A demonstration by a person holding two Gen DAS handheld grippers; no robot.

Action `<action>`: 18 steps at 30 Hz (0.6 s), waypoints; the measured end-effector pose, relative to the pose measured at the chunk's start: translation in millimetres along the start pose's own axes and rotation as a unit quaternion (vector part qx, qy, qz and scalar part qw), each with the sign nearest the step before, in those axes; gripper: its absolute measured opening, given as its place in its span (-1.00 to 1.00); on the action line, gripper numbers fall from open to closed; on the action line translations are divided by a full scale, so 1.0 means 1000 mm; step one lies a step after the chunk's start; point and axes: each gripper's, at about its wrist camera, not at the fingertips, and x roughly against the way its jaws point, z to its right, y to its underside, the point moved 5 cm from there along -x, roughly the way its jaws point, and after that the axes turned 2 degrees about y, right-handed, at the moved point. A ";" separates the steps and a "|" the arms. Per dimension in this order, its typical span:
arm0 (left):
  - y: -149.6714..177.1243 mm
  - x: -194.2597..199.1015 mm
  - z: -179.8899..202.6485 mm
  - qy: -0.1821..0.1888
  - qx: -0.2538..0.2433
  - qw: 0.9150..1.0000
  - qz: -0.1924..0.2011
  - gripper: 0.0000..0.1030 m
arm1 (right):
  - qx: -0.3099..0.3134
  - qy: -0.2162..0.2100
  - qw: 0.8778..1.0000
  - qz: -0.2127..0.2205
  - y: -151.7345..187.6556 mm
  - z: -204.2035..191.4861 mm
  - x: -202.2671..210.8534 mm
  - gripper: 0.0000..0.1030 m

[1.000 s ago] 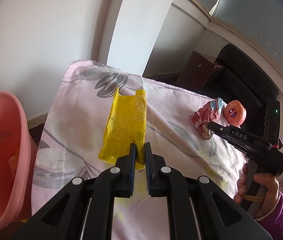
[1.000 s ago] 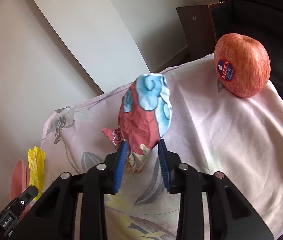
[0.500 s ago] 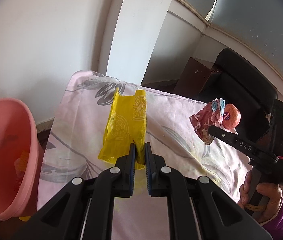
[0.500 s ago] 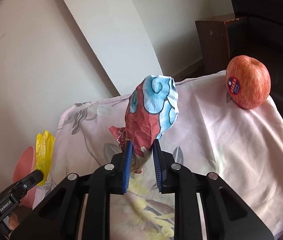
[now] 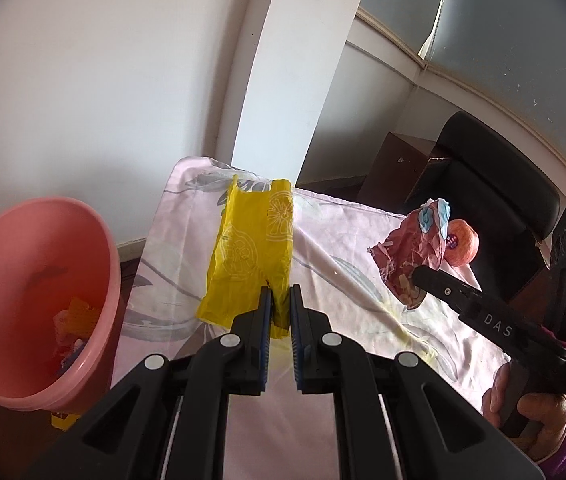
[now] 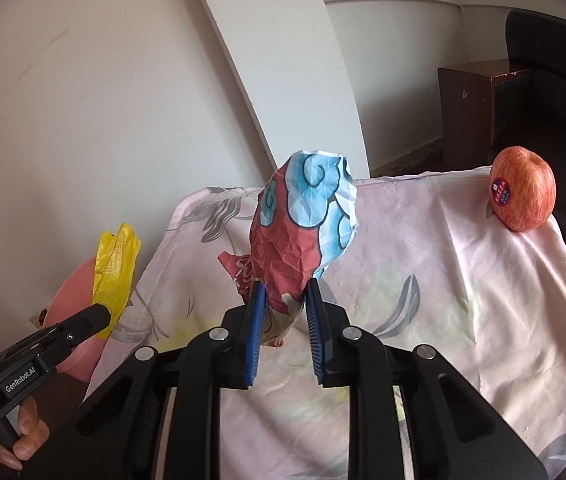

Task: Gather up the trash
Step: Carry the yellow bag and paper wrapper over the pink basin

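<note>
Yellow plastic bag (image 5: 251, 258): thin printed film, hanging creased, its lower edge pinched between the nearly closed jaws of the left gripper (image 5: 279, 307), above the cloth-covered table (image 5: 347, 280) and just beside the pink bin (image 5: 39, 296).
Crumpled wrapper (image 6: 303, 236): red paper with blue cloud print, standing up from the right gripper (image 6: 282, 304), whose jaws are clamping its narrow base.
Handling advice: keeping both grips firm, carrying the yellow bag over the bin's mouth first, releasing only once fully above it.
Apple (image 6: 522, 189): stickered, sitting at the table's far corner, probably not trash.
</note>
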 end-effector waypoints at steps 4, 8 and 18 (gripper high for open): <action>0.002 0.008 -0.008 -0.015 0.006 1.000 0.007 -0.84 | 0.014 -0.010 1.000 -0.004 0.004 -0.016 0.001 -0.59; 0.005 0.016 -0.016 -0.030 0.013 0.999 0.011 -0.84 | 0.028 -0.020 0.999 -0.009 0.009 -0.032 0.003 -0.59; 0.009 0.034 -0.038 -0.077 0.020 0.996 0.028 -0.84 | 0.060 -0.042 0.997 -0.018 0.014 -0.065 -0.001 -0.59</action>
